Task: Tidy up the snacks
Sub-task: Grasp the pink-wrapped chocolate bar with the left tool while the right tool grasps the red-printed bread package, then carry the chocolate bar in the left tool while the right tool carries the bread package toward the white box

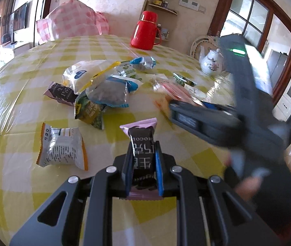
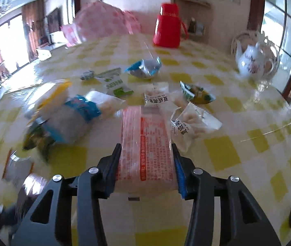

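Note:
My left gripper (image 1: 142,153) is shut on a pink and dark brown chocolate snack packet (image 1: 141,143), held above the yellow checked table (image 1: 22,94). My right gripper (image 2: 146,151) is shut on a long clear packet with red print (image 2: 145,143); that gripper also shows blurred in the left wrist view (image 1: 186,119). A heap of snack packets (image 1: 100,84) lies mid-table, with a white and orange packet (image 1: 62,148) nearer. In the right wrist view, white snack packets (image 2: 190,123) lie just right of the held packet.
A red thermos (image 1: 145,30) stands at the table's far side and a white teapot (image 1: 211,62) at the far right. A pink checked bundle (image 1: 71,23) sits behind the table. A green and yellow packet (image 2: 196,93) lies near the teapot.

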Demonstrator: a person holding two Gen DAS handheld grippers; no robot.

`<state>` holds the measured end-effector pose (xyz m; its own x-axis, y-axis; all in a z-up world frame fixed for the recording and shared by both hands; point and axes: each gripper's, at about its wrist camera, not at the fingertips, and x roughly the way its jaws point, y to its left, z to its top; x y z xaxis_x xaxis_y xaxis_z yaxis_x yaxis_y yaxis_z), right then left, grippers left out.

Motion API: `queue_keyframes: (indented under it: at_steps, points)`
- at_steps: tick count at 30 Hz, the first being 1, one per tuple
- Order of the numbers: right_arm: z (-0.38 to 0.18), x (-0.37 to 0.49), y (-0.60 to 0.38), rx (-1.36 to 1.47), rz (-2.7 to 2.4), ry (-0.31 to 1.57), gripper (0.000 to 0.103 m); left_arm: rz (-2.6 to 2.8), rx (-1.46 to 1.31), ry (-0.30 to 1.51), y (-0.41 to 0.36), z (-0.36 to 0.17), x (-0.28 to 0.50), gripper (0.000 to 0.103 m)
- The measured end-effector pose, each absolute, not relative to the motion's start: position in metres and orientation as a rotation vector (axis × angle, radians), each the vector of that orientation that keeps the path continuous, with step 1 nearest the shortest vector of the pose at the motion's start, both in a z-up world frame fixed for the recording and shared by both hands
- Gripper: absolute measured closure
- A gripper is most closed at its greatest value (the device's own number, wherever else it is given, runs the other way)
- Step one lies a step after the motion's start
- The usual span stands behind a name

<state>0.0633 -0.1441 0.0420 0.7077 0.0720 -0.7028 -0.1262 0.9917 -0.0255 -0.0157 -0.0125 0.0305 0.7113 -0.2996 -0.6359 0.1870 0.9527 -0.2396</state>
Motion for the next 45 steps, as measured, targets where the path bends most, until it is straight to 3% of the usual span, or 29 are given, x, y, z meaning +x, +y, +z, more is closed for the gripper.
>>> queue_keyframes:
  at_steps: [28, 41, 43, 45]
  points:
    - [0.063, -0.113, -0.184, -0.039, 0.130, 0.677, 0.058, -0.197, -0.091, 0.691, -0.002, 0.050, -0.107, 0.084]
    - [0.068, -0.166, -0.183, 0.028, 0.212, 0.672, 0.064, -0.163, -0.042, 0.711, 0.033, 0.048, -0.155, 0.084]
    - [0.061, -0.167, -0.184, 0.018, 0.216, 0.707, 0.060, -0.163, -0.036, 0.723, 0.037, 0.043, -0.159, 0.084]
    - [0.054, -0.163, -0.183, -0.025, 0.211, 0.766, 0.025, -0.168, -0.039, 0.736, 0.040, 0.038, -0.161, 0.084]
